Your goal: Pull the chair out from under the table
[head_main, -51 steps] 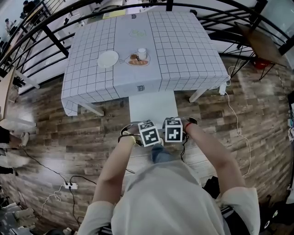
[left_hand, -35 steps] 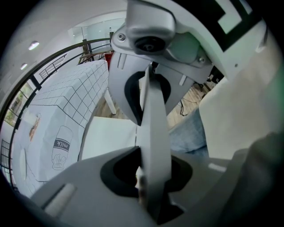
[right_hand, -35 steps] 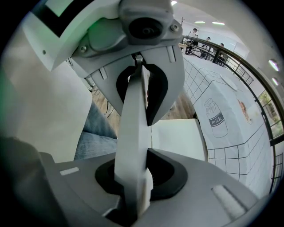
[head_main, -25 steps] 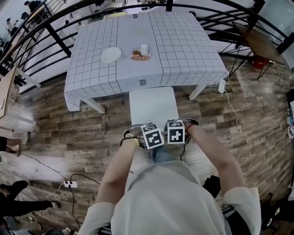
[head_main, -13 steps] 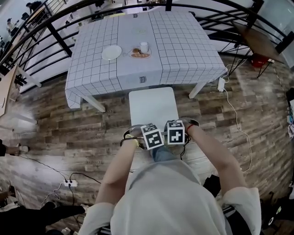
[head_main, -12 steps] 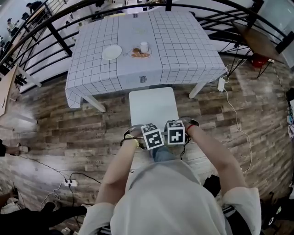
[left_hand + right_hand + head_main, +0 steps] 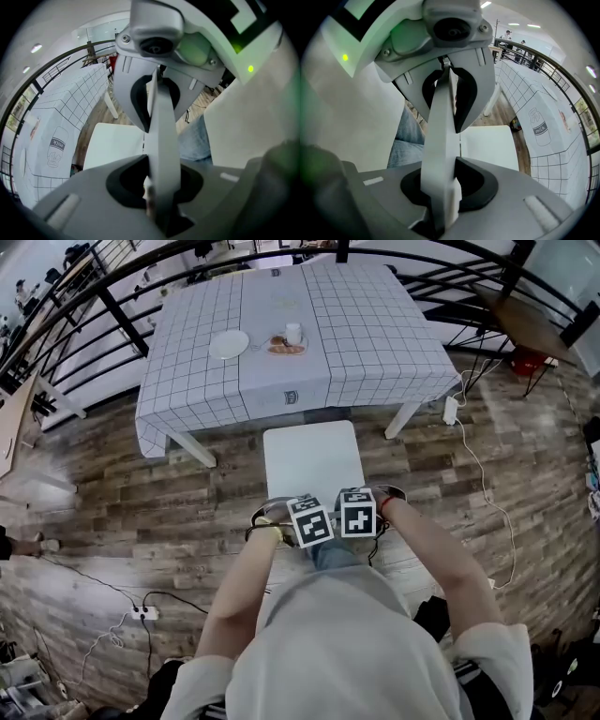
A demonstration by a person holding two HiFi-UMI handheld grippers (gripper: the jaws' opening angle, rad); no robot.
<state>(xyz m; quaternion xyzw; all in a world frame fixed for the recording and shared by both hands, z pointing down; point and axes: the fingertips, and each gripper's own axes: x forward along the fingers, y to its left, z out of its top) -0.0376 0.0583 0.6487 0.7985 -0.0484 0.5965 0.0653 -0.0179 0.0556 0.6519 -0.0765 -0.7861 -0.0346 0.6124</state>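
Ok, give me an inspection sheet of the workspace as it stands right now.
Surface: wood floor; table under a checked cloth.
Job's things: white chair, seat out in front of the table, far edge by the cloth hem.
Clutter: plate, cup and snack dish on the table.
Tools: left tool and right tool both clamped on the chair's back, side by side.
Cables: white cord on the floor at right; power strip lower left.
Surroundings: black railing around the table.

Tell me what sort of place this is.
Probably a café or dining corner indoors: a table in a checked cloth set with a plate and cup, a white chair, black railing beside it, wood-plank floor.
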